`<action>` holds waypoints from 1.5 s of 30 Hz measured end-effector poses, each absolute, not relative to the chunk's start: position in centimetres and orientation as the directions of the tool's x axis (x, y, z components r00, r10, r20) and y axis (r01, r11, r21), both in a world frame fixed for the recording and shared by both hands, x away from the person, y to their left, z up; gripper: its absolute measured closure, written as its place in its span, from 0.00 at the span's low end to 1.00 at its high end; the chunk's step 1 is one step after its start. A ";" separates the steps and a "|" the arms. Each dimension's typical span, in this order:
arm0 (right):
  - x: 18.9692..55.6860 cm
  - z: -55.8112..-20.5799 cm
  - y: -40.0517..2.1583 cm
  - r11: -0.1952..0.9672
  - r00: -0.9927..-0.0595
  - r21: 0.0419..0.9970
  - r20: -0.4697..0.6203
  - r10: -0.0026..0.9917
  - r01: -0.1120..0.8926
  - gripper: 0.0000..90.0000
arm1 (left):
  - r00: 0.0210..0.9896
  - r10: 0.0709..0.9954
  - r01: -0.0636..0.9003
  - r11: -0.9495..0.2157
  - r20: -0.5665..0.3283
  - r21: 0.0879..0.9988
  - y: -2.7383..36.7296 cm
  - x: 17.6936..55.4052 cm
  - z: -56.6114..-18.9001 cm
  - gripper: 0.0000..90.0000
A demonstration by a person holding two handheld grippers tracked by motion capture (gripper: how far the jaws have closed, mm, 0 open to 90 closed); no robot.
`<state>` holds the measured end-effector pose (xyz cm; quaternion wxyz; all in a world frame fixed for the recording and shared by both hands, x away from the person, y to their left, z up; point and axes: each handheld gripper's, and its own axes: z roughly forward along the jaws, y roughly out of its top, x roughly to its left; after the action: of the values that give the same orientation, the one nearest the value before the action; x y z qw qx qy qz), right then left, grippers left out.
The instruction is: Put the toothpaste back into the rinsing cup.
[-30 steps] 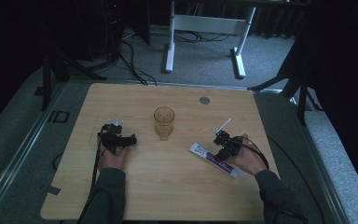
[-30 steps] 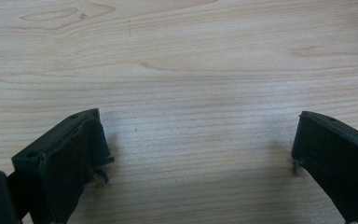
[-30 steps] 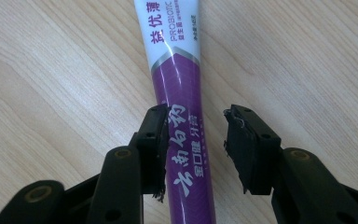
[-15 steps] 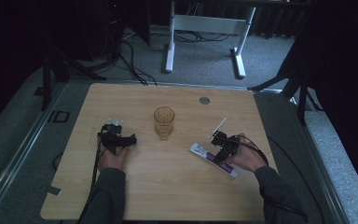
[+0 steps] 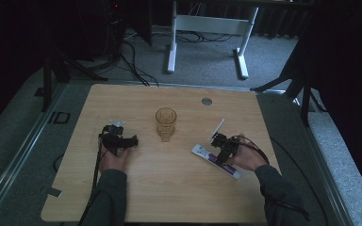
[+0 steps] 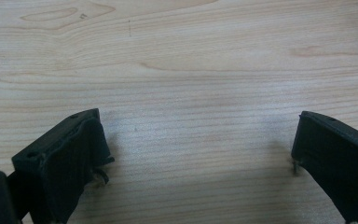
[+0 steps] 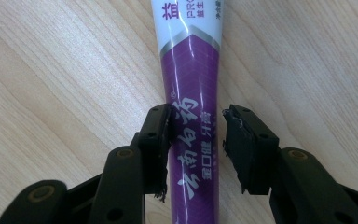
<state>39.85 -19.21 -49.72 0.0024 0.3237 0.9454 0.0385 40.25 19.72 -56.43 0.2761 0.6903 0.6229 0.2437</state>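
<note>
A purple and white toothpaste tube [image 5: 202, 151] lies flat on the wooden table [image 5: 179, 188], right of centre. My right gripper [image 5: 220, 147] points down over it and straddles its purple part [image 7: 191, 56]. The jaws have just been closing with the tube between them. One pad [image 7: 161, 140] sits against the tube's edge, while the other [image 7: 240, 144] stands a sliver off it. My left gripper [image 5: 131, 140] rests low at the table's left. Its jaws [image 6: 196, 126] stand wide open over bare wood with nothing between them.
An amber ribbed glass [image 5: 166, 123] stands upright at the table's centre, between the two hands. A thin white stick [image 5: 218, 128] lies just beyond the right gripper. A round grey grommet [image 5: 207, 101] sits near the far edge. White desk legs [image 5: 172, 42] stand beyond the table.
My right gripper has shifted slightly left and lower over the tube. The left hand and the glass have not moved.
</note>
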 end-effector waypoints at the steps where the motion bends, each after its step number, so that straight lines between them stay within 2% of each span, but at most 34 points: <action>1: 39.9 -49.8 -19.2 0.789 -0.792 0.073 0.022 0.610 0.610 0.66 | 0.105 0.994 0.725 -0.072 -0.008 0.685 19.7 40.2 -56.4 0.02; 25: 40.3 -51.6 -18.3 0.776 -0.776 0.027 0.031 0.630 0.630 0.66 | 0.105 0.994 0.725 -0.072 -0.008 0.685 19.7 40.2 -56.4 0.02; 34: 40.2 -51.4 -18.5 0.776 -0.777 0.043 0.033 0.629 0.630 0.74 | 0.105 0.994 0.725 -0.072 -0.008 0.685 19.7 40.2 -56.4 0.02; 42: 40.0 -51.1 -19.0 0.771 -0.773 0.048 0.032 0.634 0.634 0.76 | 0.105 0.994 0.725 -0.072 -0.008 0.685 19.7 40.2 -56.4 0.02; 45: 39.9 -50.5 -19.2 0.761 -0.764 0.080 0.034 0.644 0.644 0.76 | 0.105 0.994 0.725 -0.072 -0.008 0.685 19.7 40.2 -56.4 0.02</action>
<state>39.86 -19.16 -50.53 -0.0025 0.3432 0.9383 0.0433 40.25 19.72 -56.43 0.2761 0.6903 0.6228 0.2437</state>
